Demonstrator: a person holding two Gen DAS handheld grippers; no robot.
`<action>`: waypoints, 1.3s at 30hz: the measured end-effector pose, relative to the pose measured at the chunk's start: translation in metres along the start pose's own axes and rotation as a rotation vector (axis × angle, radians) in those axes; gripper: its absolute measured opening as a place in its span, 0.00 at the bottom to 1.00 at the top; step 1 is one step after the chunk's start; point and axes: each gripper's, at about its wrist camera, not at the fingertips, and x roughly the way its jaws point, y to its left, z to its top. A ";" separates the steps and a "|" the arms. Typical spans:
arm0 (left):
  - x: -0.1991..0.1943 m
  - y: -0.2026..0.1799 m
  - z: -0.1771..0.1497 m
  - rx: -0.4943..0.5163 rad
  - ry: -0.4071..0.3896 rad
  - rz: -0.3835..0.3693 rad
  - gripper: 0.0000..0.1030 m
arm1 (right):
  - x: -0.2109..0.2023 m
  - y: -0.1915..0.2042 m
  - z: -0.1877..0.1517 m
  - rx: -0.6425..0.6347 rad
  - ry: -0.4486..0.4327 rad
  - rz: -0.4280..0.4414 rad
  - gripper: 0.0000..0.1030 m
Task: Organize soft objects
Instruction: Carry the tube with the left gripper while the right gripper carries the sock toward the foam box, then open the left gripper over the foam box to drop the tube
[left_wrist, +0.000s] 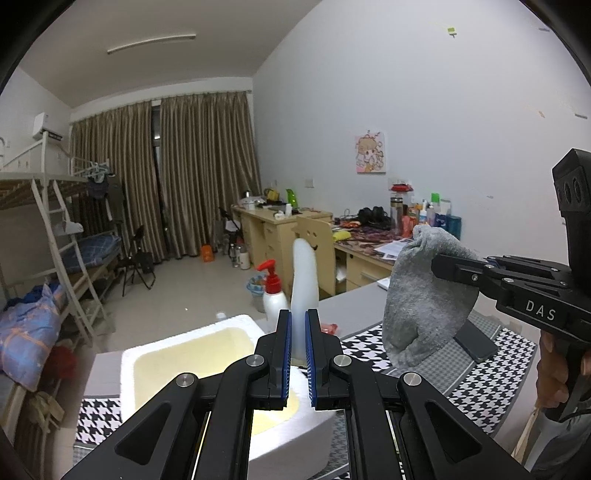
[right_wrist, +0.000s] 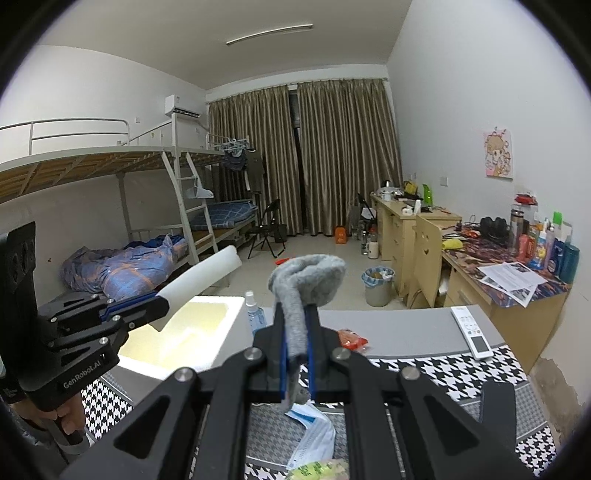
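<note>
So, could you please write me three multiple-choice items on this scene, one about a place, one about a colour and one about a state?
1. Where is the white foam box?
A. on the floor
B. on the table, below the left gripper
C. on the bunk bed

2. What colour is the sock?
A. grey
B. red
C. blue

3. How is the right gripper?
A. wide open
B. out of view
C. shut on the sock

Answers: 1 B, the box sits on the table under the left gripper's fingers. 2 A, its knit is plainly grey. 3 C, the pads pinch the sock in the right wrist view.
</note>
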 end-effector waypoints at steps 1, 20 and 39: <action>0.000 0.001 0.001 0.000 0.000 0.004 0.07 | 0.001 0.001 0.001 -0.002 0.000 0.006 0.10; -0.003 0.028 0.000 -0.034 0.019 0.137 0.07 | 0.023 0.039 0.014 -0.058 0.003 0.120 0.10; 0.010 0.054 -0.011 -0.073 0.084 0.182 0.09 | 0.044 0.072 0.021 -0.091 0.022 0.180 0.10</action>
